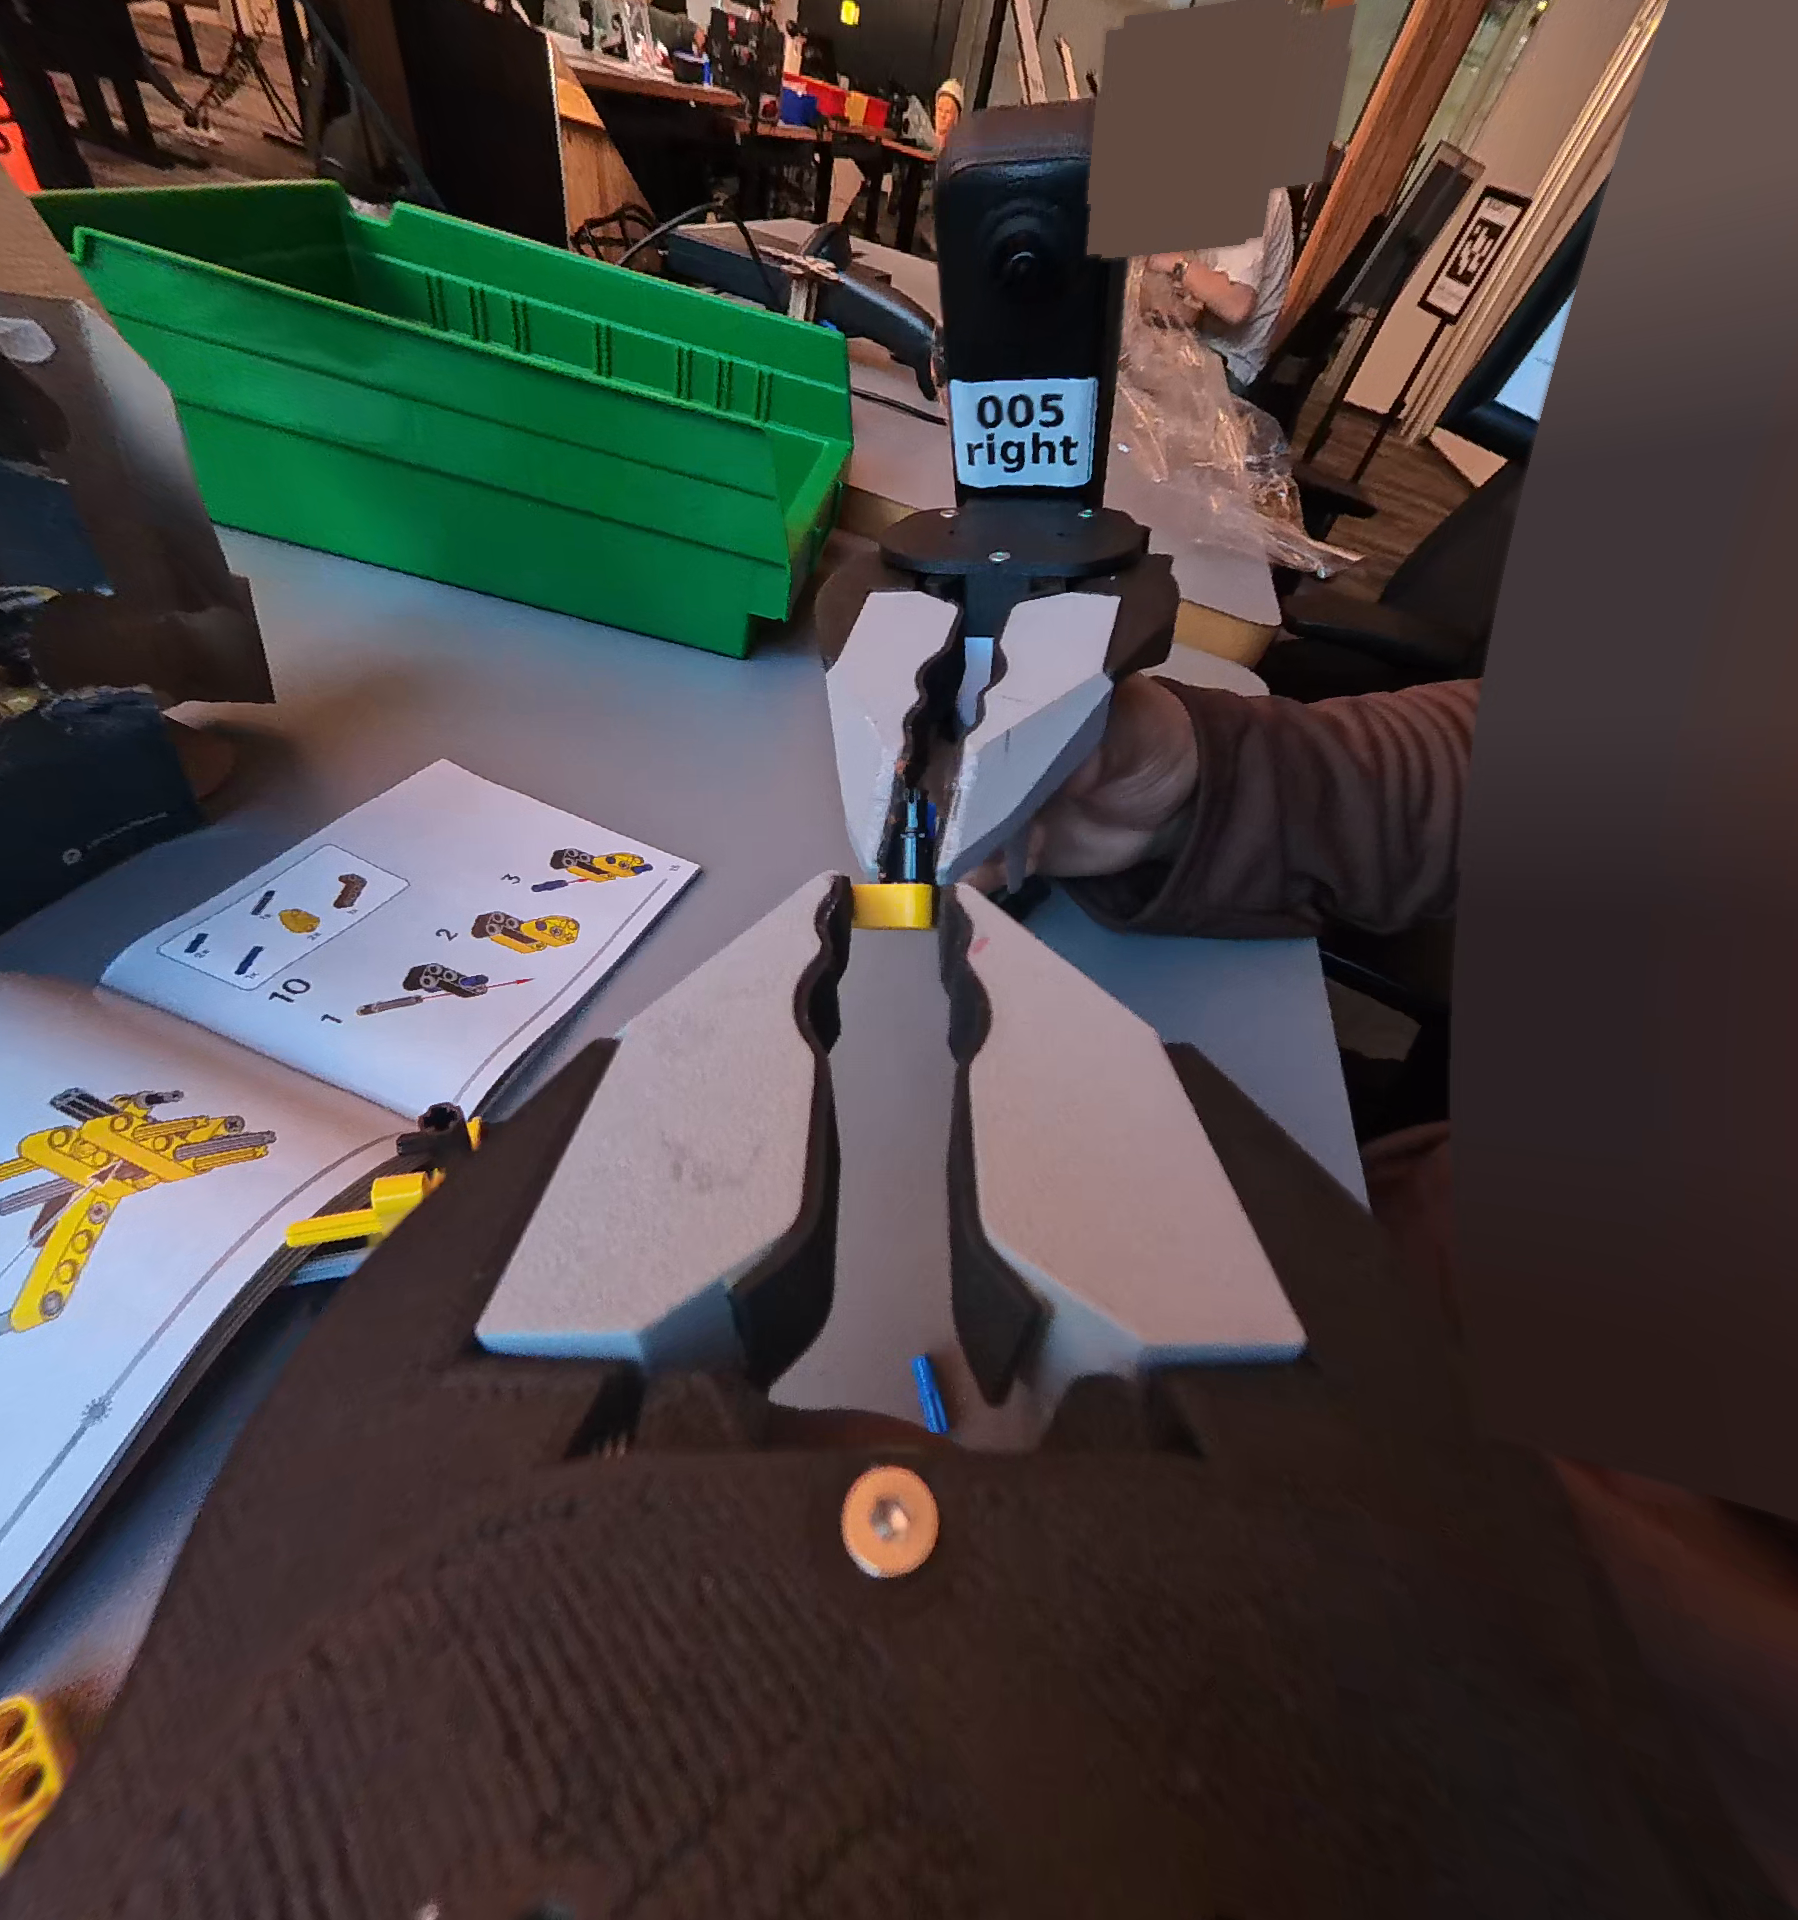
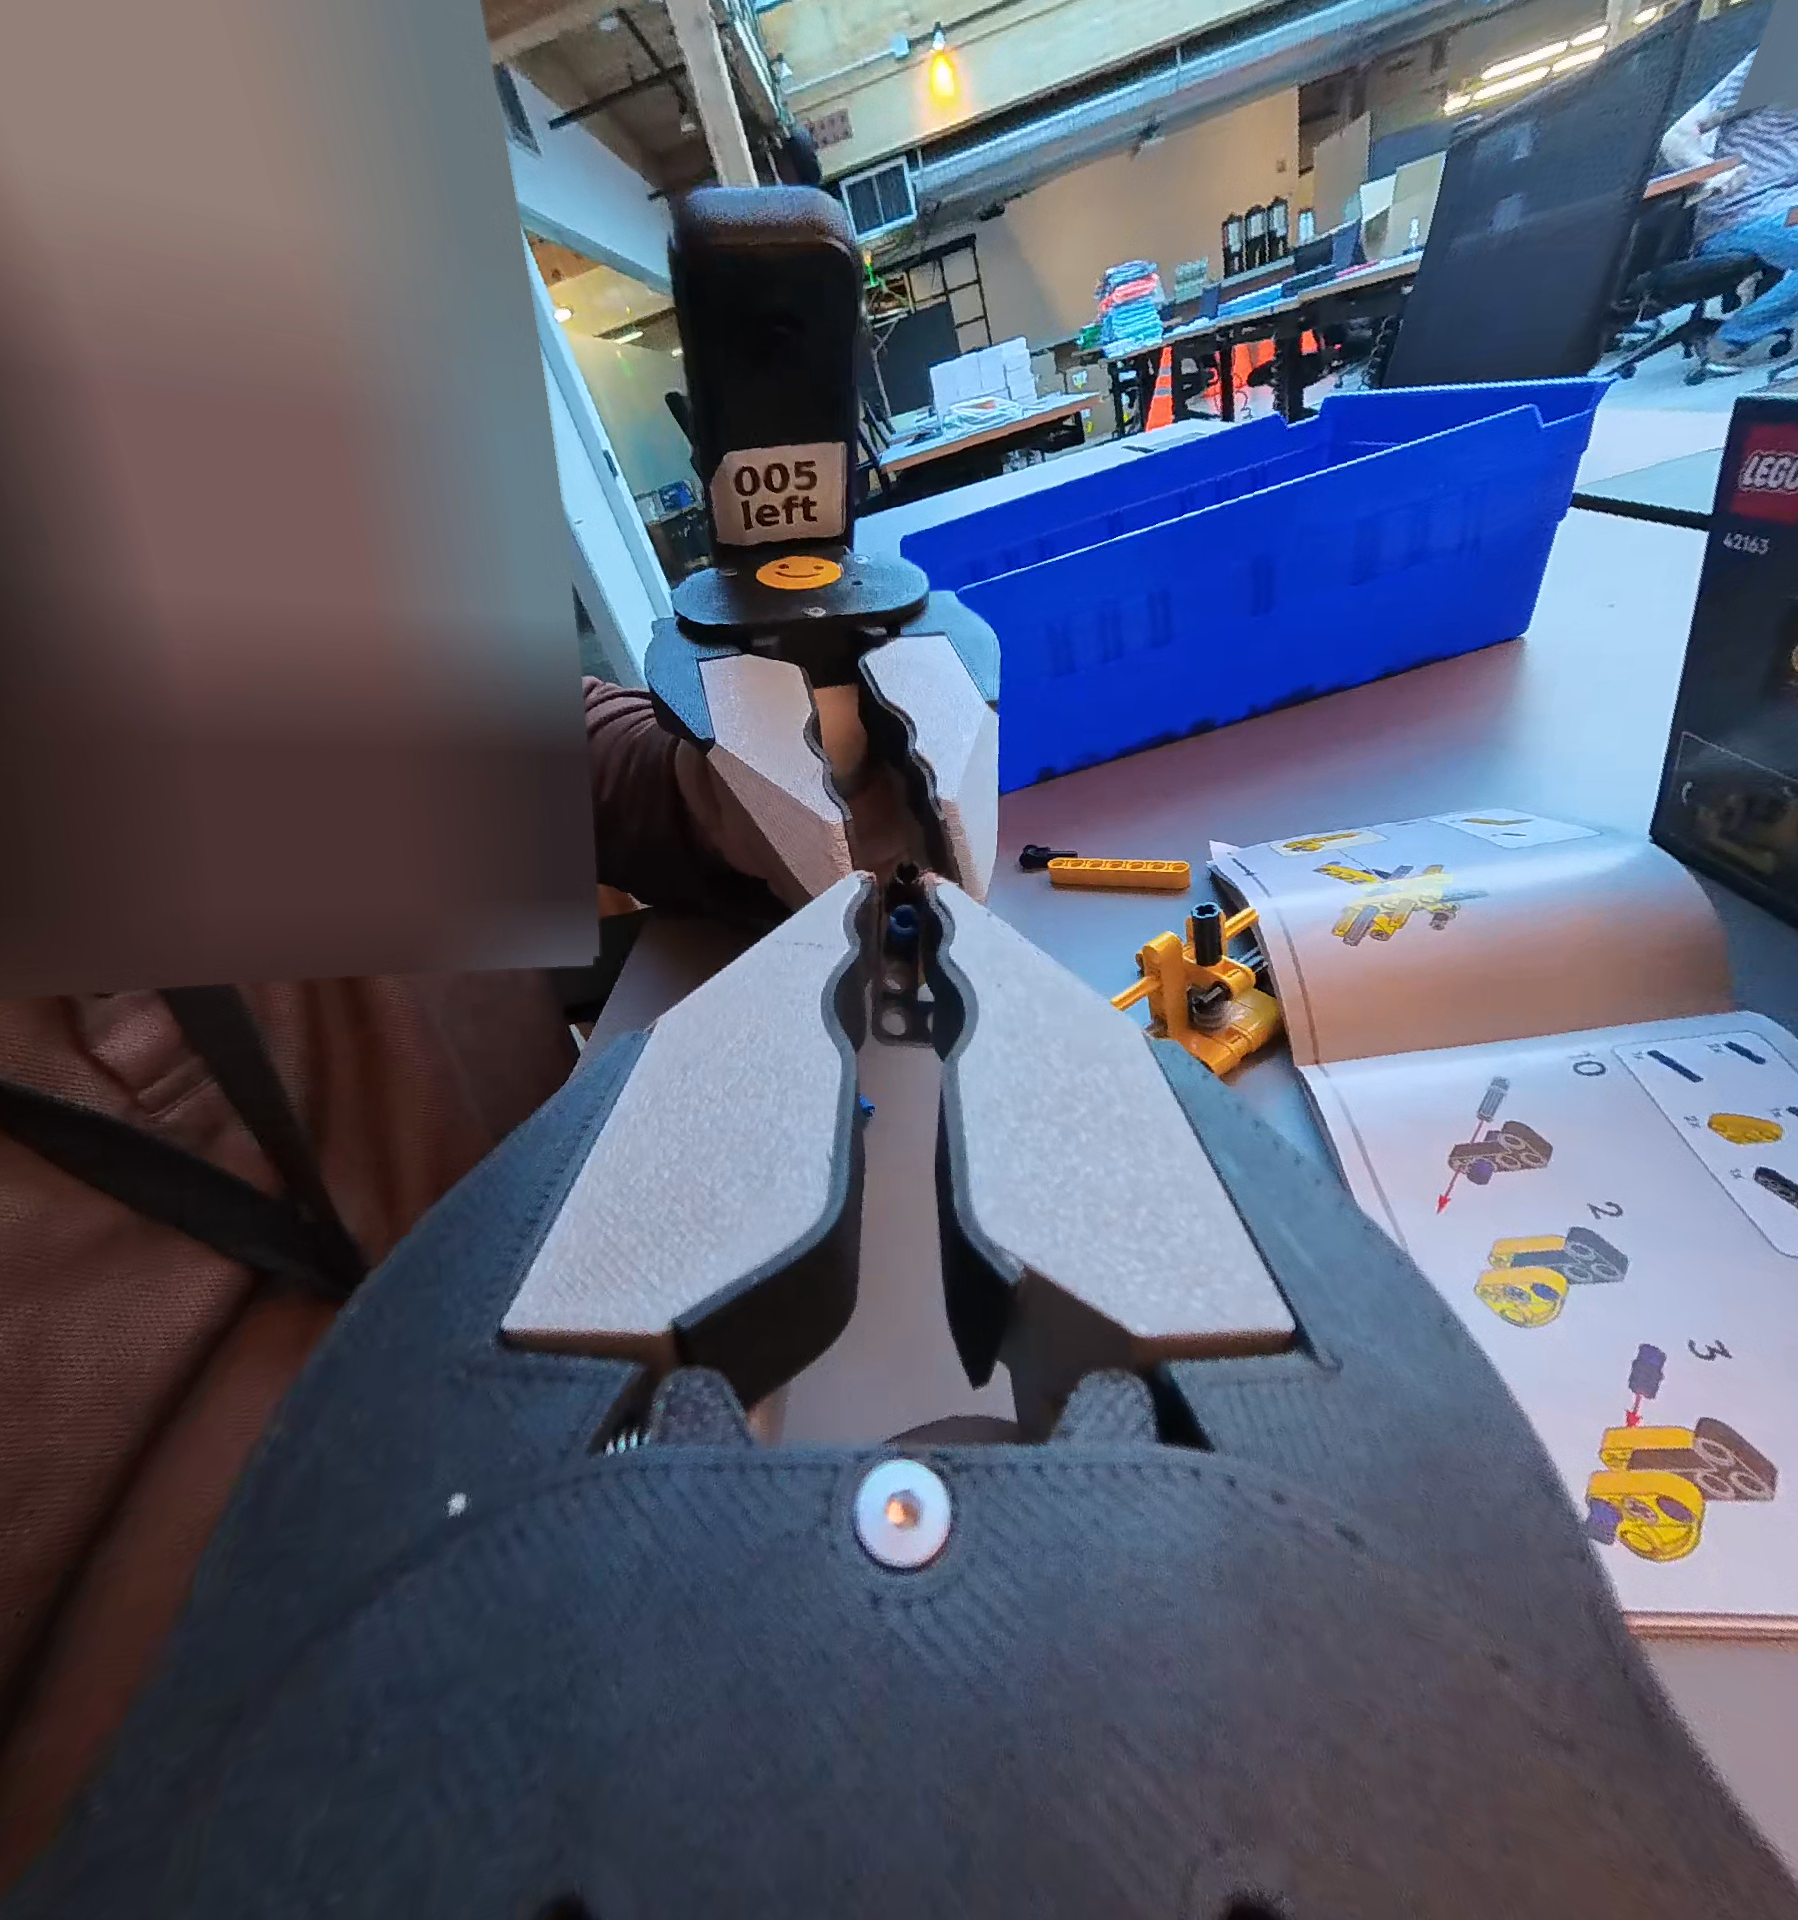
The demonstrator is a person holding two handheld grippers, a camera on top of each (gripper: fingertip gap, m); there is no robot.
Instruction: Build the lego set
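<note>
- Left wrist view: my left gripper [image 1: 893, 902] pinches a yellow piece [image 1: 891, 904] at its tips, meeting my right gripper [image 1: 910, 831] above the bench [image 1: 583, 707]; open instruction booklet [image 1: 251, 1039] lies left.
- Right wrist view: my right gripper [image 2: 900, 914] clamps a dark piece with blue pin [image 2: 903, 966]; a yellow assembly [image 2: 1201, 997] sits at the booklet's edge.

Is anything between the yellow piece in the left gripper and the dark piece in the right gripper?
Nothing visible: the yellow piece and the dark piece meet tip to tip above the table.
</note>
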